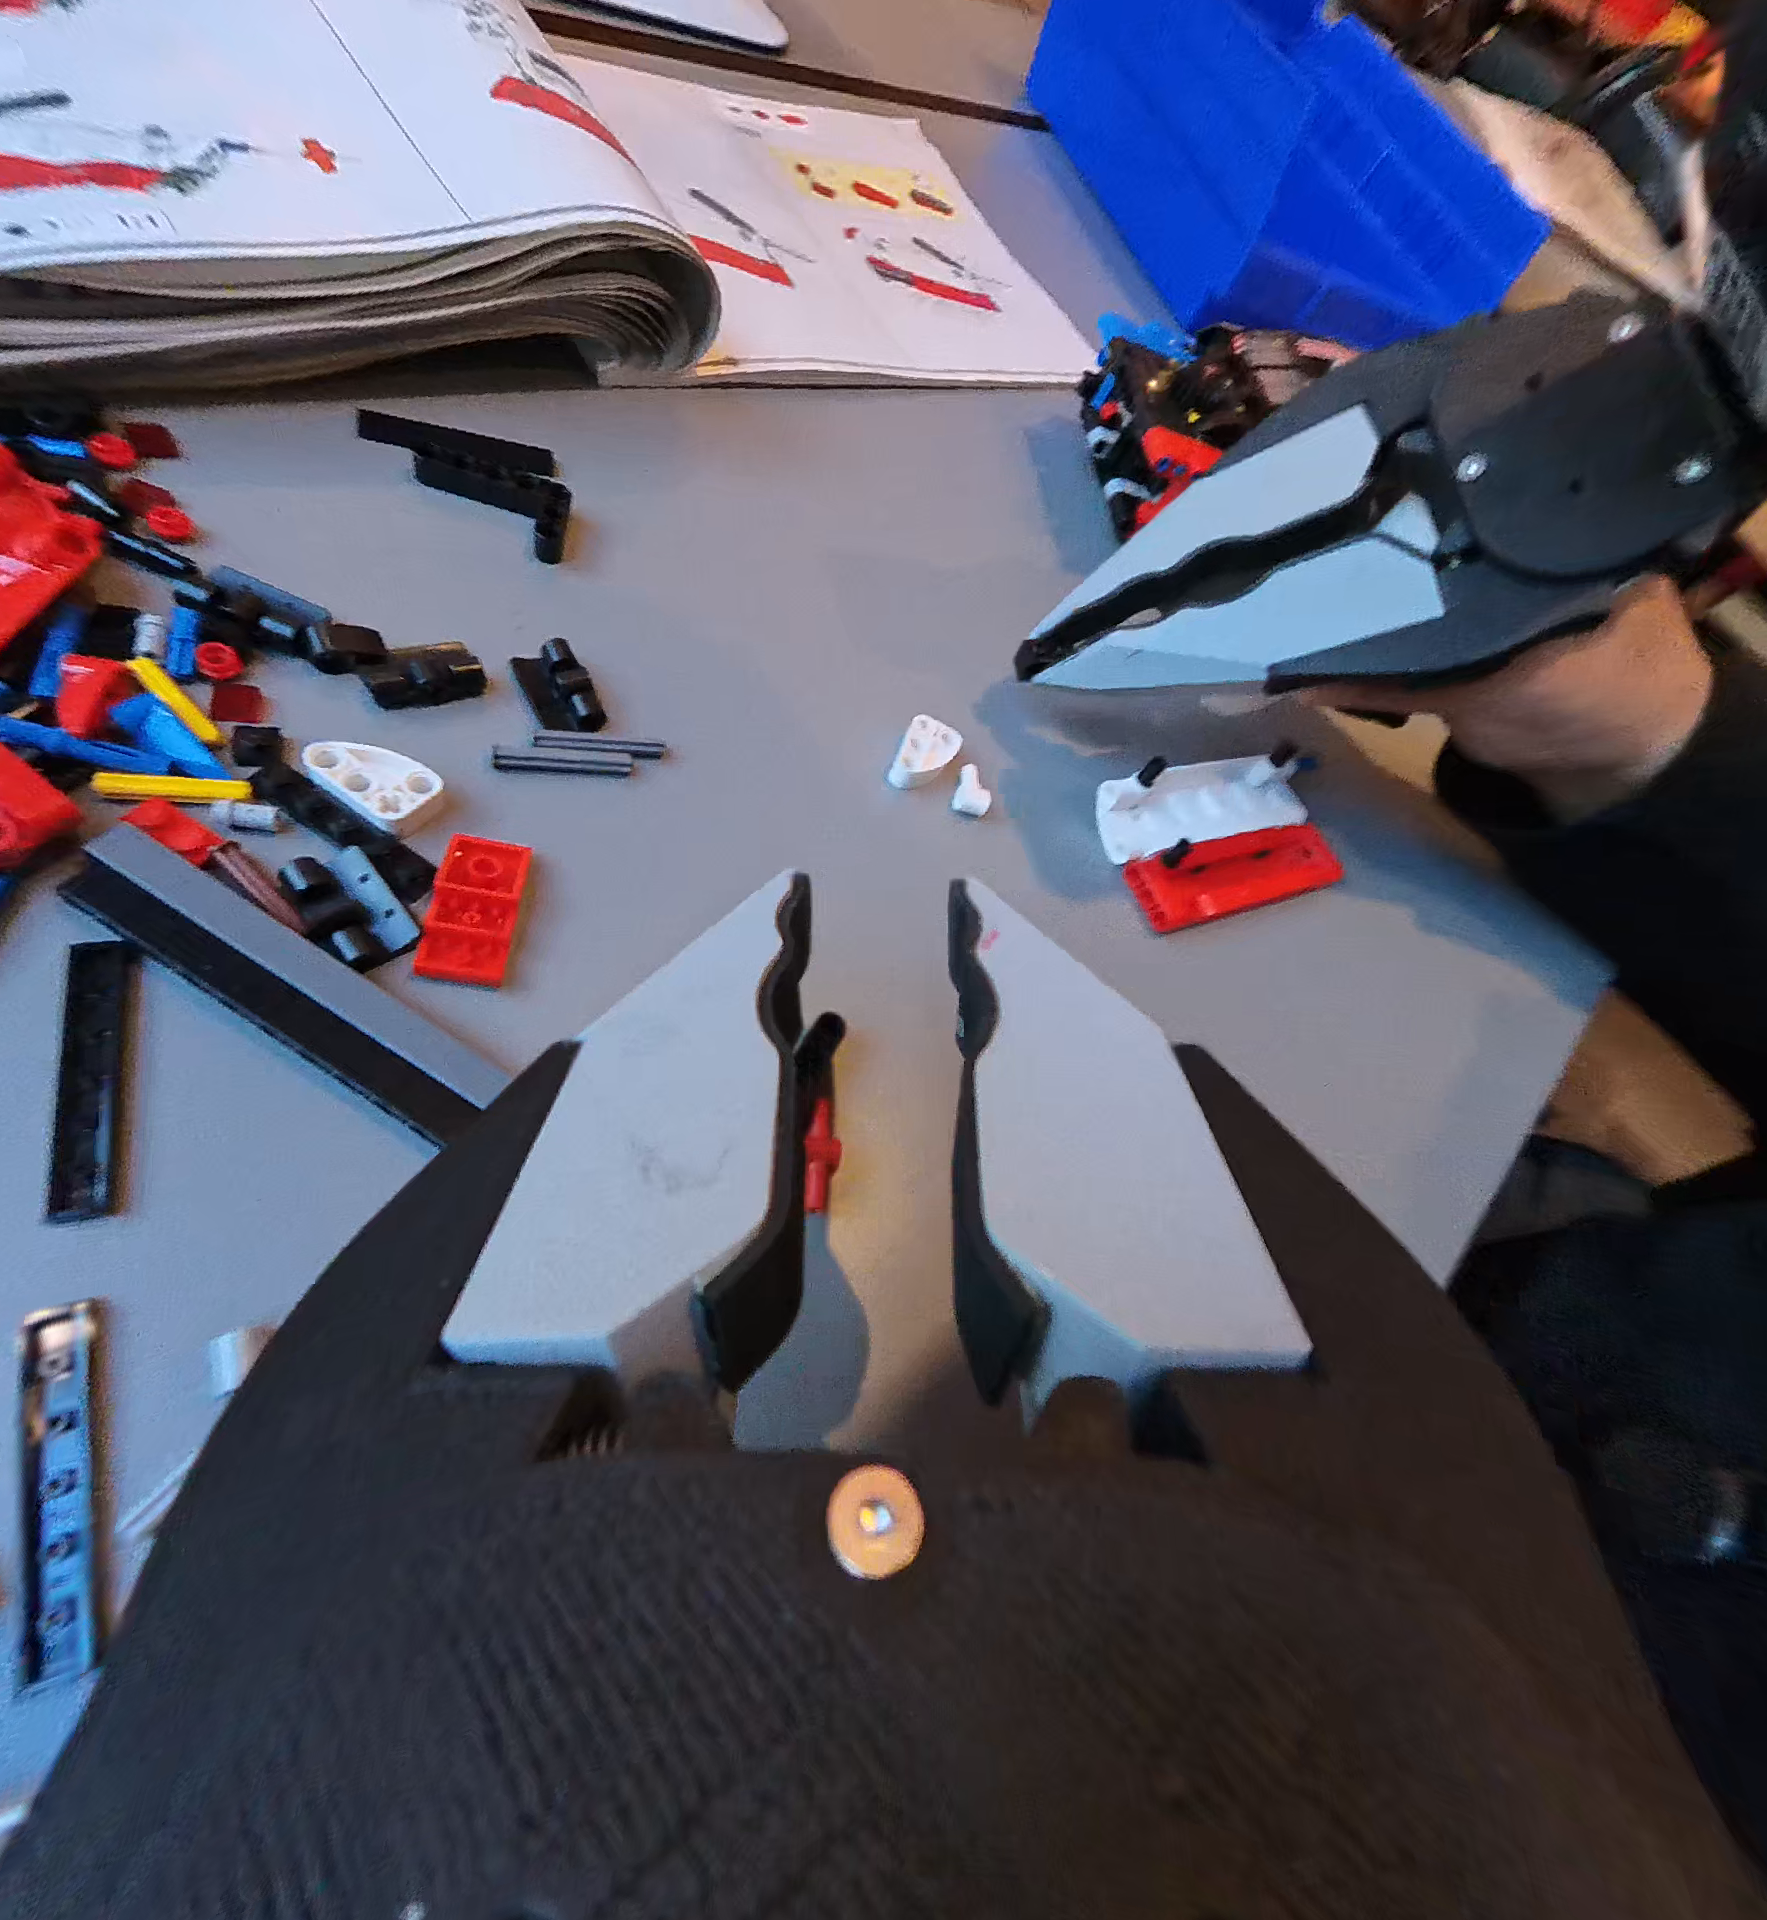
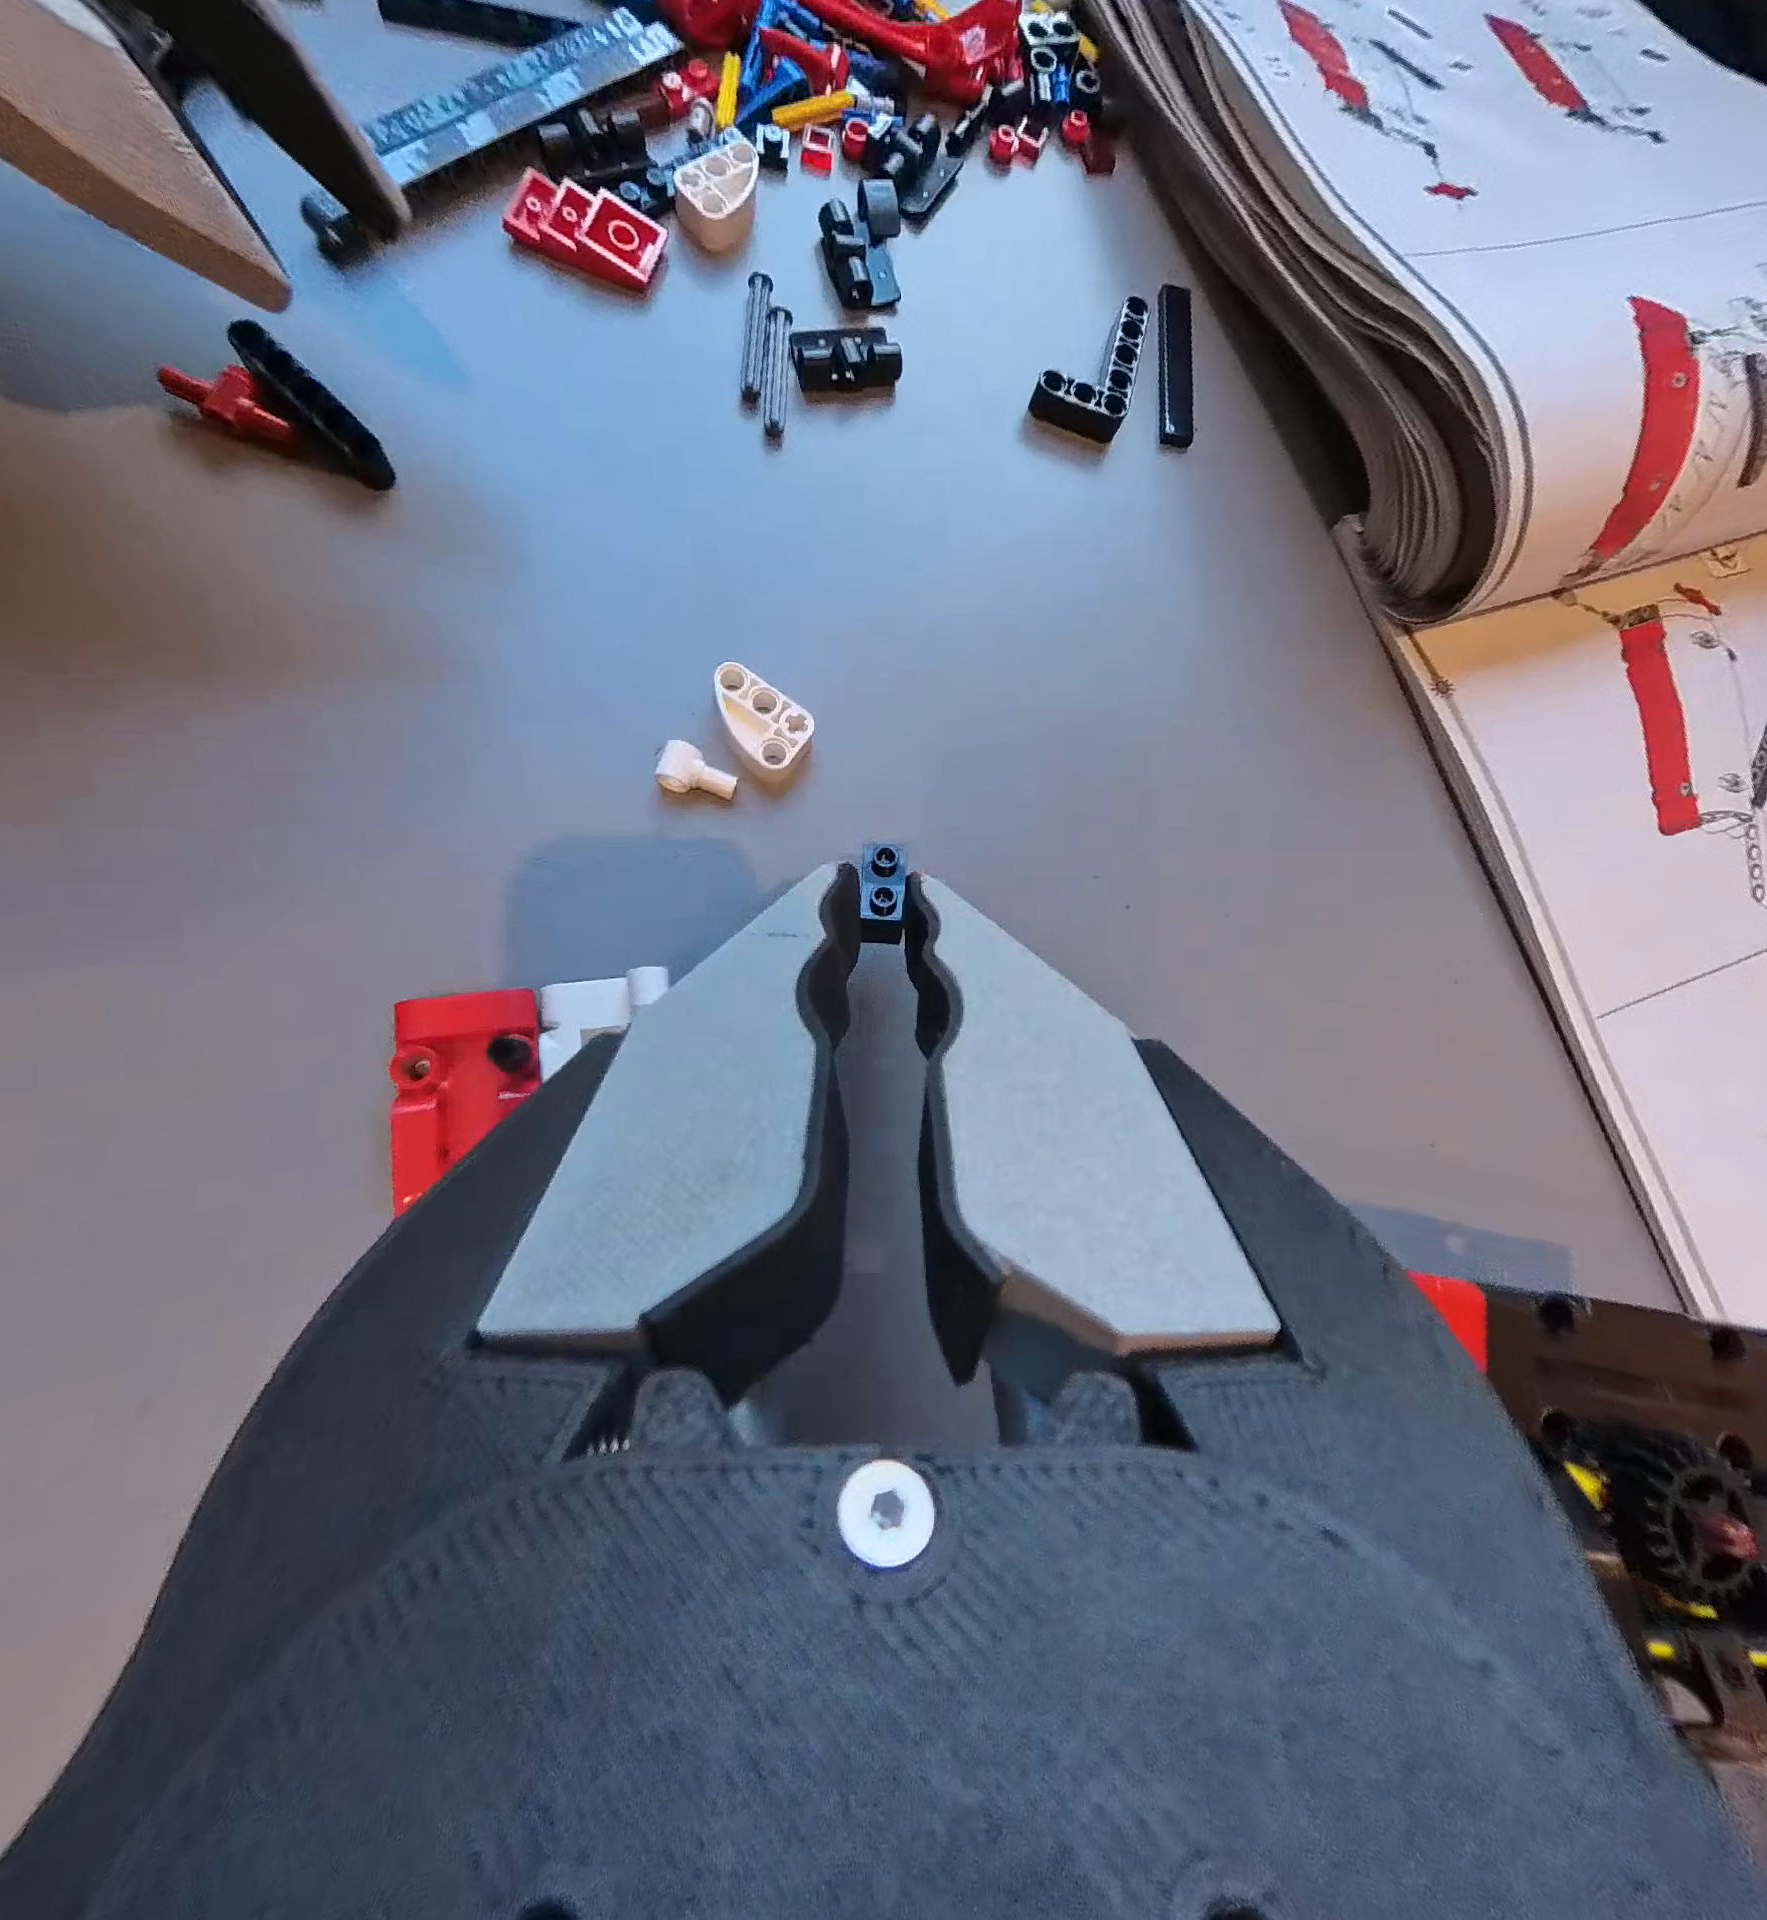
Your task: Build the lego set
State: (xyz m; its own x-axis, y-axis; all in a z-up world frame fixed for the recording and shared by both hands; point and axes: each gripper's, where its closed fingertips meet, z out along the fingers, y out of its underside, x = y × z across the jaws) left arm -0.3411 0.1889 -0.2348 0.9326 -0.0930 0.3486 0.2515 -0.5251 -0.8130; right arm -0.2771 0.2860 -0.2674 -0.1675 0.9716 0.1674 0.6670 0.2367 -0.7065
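Observation:
My left gripper (image 1: 879, 899) is open and hovers low over the grey table. A black beam with a red pin (image 1: 819, 1117) lies on the table below the gap between its jaws, close to the left finger; it also shows in the right wrist view (image 2: 281, 405). My right gripper (image 2: 881, 883) is shut on a small black two-hole connector (image 2: 884, 894) at its fingertips, held above the table. A white rounded beam (image 2: 765, 722) and a small white connector (image 2: 695, 774) lie just ahead of it. A red and white subassembly (image 1: 1222, 842) lies below the right gripper (image 1: 1040, 657).
A pile of loose red, blue, black and yellow parts (image 1: 79, 675) lies at the left. An open instruction book (image 1: 339, 156) lies at the back. A blue bin (image 1: 1274, 156) and a partly built model (image 1: 1170, 426) stand at the right. The table edge (image 1: 1523, 1143) is near. There is about 12 cm between the tips of the two grippers.

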